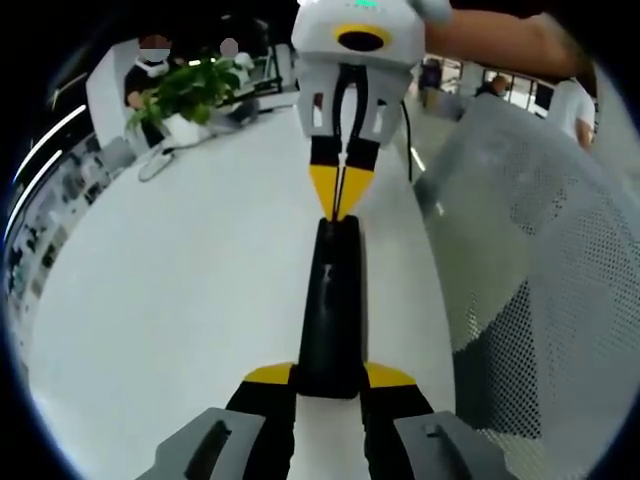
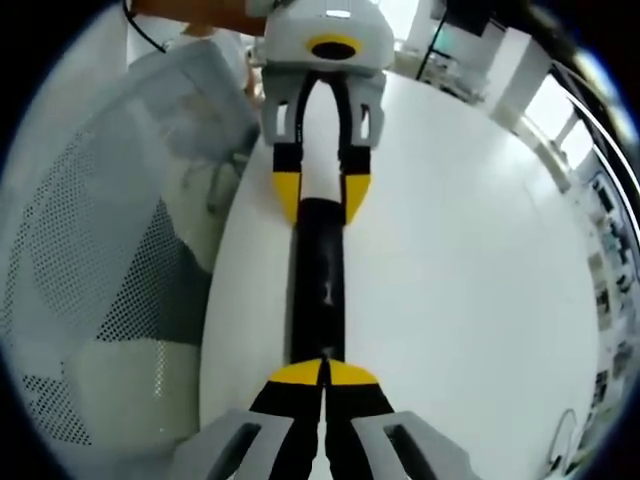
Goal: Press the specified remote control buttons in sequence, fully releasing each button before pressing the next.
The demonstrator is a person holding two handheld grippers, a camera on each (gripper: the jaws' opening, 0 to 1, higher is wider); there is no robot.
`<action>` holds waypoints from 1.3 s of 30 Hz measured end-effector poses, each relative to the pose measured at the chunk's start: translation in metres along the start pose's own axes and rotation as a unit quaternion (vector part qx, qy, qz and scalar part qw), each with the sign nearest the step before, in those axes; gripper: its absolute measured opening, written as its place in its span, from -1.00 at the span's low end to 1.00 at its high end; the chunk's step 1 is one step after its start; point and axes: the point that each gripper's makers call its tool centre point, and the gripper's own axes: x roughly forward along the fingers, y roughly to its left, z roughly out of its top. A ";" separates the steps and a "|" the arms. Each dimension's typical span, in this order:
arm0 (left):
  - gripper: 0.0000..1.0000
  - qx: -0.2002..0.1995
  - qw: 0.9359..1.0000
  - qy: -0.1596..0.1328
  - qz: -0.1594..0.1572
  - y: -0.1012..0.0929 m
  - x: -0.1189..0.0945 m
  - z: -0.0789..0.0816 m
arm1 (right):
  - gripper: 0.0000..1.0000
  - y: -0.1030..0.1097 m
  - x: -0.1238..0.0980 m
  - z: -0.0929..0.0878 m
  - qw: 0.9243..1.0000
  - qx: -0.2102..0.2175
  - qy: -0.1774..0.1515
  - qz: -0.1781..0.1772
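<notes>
Here the left hand-held gripper (image 1: pixel 330 385) pinches the black remote (image 1: pixel 331 310) at its near end to steady it on the tabletop (image 1: pixel 180 290); the right hand-held gripper (image 2: pixel 323 378), tips pressed together, rests on the remote's opposite end, seemingly pressing a button.

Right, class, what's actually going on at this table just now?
A person works two handheld grippers over a white table. The left gripper clamps one end of a long black remote control, jaws either side of it. The right gripper, jaws shut together, has its yellow tips at the remote's other end, seemingly pressing or about to press.
</notes>
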 end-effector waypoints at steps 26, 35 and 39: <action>-0.53 0.000 1.000 -0.001 -0.001 0.000 0.000 0.000 | -1.00 0.000 0.006 0.003 1.000 -0.016 0.009 0.010; -0.53 0.000 1.000 0.000 -0.003 0.001 0.000 0.000 | -1.00 0.000 0.006 0.002 1.000 -0.017 0.009 0.011; -0.53 0.000 1.000 0.000 -0.003 0.001 0.000 0.001 | -1.00 0.000 0.006 0.002 1.000 -0.018 0.009 0.011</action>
